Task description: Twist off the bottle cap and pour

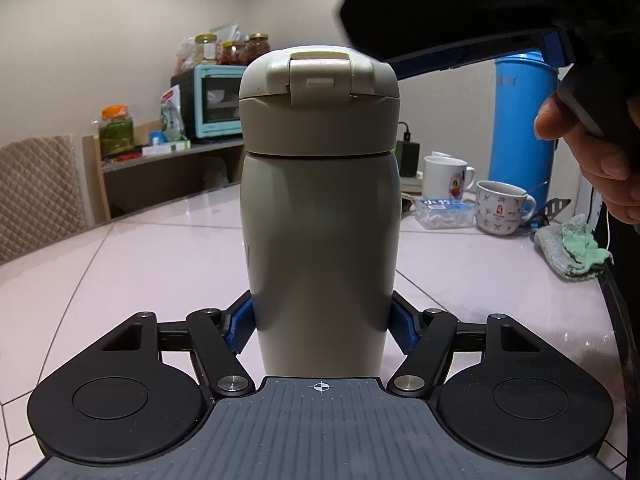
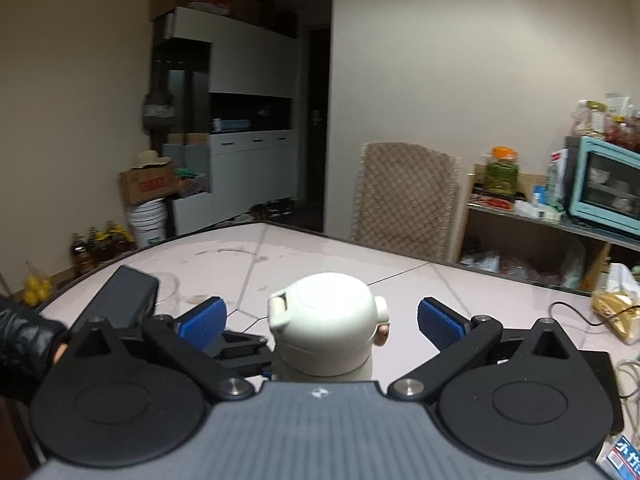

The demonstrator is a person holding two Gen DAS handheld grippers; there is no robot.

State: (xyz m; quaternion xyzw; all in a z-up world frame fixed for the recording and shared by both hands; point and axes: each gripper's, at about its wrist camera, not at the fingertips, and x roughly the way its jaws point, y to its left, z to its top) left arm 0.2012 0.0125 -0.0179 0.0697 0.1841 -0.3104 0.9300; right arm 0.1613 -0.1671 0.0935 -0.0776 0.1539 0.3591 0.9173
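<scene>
A grey-beige thermos bottle stands upright on the white table. Its flip-top screw cap is on. My left gripper is shut on the bottle's lower body, with a blue pad on each side. My right gripper is open above the bottle, its blue pads apart on either side of the cap and not touching it. In the left wrist view the right gripper shows as a dark shape over the cap.
Two mugs, a tissue pack, a tall blue container and a green cloth stand at the table's far right. A shelf with a teal oven and a padded chair are beyond the table.
</scene>
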